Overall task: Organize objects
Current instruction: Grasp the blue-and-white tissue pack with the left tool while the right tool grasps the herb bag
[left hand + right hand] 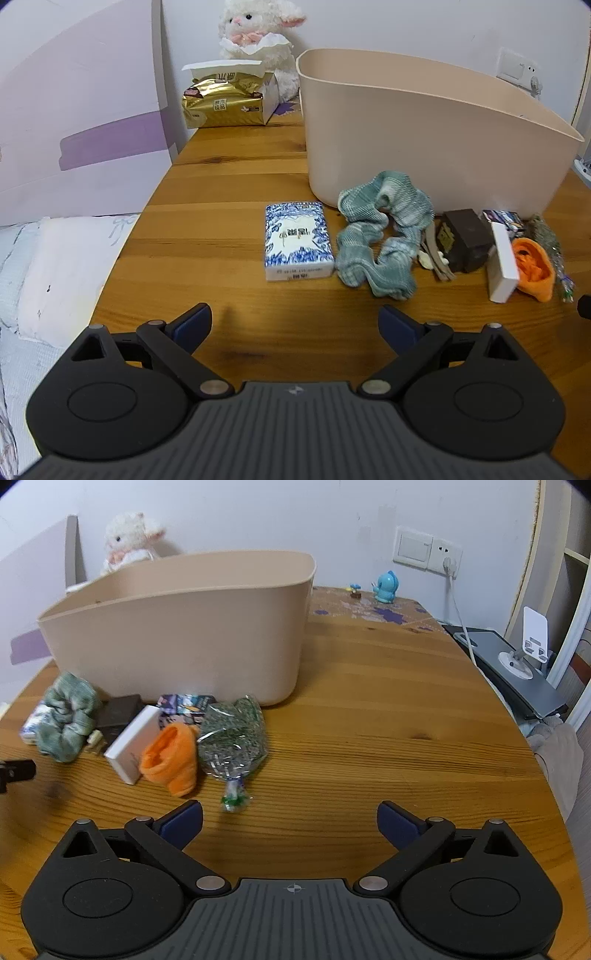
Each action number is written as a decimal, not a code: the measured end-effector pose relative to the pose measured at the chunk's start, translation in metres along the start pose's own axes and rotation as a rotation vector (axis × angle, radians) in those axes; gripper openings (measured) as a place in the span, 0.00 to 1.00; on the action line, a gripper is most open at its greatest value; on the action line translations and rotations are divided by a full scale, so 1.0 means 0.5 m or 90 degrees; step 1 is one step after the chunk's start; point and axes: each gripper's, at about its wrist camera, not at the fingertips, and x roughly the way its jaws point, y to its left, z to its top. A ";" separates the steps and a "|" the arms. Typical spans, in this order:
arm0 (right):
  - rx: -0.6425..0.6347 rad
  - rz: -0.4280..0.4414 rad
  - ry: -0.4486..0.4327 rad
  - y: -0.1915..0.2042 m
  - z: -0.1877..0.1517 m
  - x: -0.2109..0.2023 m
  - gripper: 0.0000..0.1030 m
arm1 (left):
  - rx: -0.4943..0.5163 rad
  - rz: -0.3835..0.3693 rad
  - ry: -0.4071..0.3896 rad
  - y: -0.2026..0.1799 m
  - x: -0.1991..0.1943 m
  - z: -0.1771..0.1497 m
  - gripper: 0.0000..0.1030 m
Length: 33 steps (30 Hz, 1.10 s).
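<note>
A row of small things lies on the desk (229, 280) just in front of the beige bin (424, 147): blue-patterned tissue pack (297, 240), green scrunchie (380, 236), dark box (463, 238), white box (501, 264), orange sock (170, 757), tinsel packet (232, 738). The left hand-held gripper (295, 325) and right hand-held gripper (290, 821) both hover wide open, empty

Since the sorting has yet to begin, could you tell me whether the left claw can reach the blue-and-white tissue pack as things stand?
Probably yes: the left claw is open, and only bare table lies before the tissue pack.

Bare table (369, 720) right of bin (184, 627), clutter left.
</note>
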 end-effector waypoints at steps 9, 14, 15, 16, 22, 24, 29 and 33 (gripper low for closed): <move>-0.009 -0.001 0.026 0.008 0.016 0.055 0.93 | 0.022 0.011 0.004 0.013 0.047 0.029 0.94; -0.010 0.010 0.019 0.015 0.033 0.076 0.91 | 0.014 0.003 0.009 0.025 0.070 0.039 0.95; -0.011 0.013 0.018 0.018 0.036 0.081 0.91 | 0.006 -0.007 0.010 0.030 0.076 0.042 0.95; -0.012 0.018 0.017 0.020 0.040 0.084 0.90 | -0.003 -0.015 0.011 0.033 0.081 0.044 0.95; -0.020 0.036 -0.004 0.038 0.055 0.097 0.70 | -0.004 -0.031 0.005 0.043 0.101 0.059 0.96; -0.019 0.042 -0.013 0.040 0.060 0.099 0.58 | -0.003 -0.035 -0.004 0.043 0.101 0.057 0.92; -0.022 0.047 -0.023 0.047 0.064 0.094 0.38 | 0.016 -0.057 -0.023 0.032 0.089 0.059 0.52; -0.020 0.051 -0.021 0.045 0.055 0.083 0.35 | 0.017 -0.055 -0.015 0.025 0.079 0.054 0.47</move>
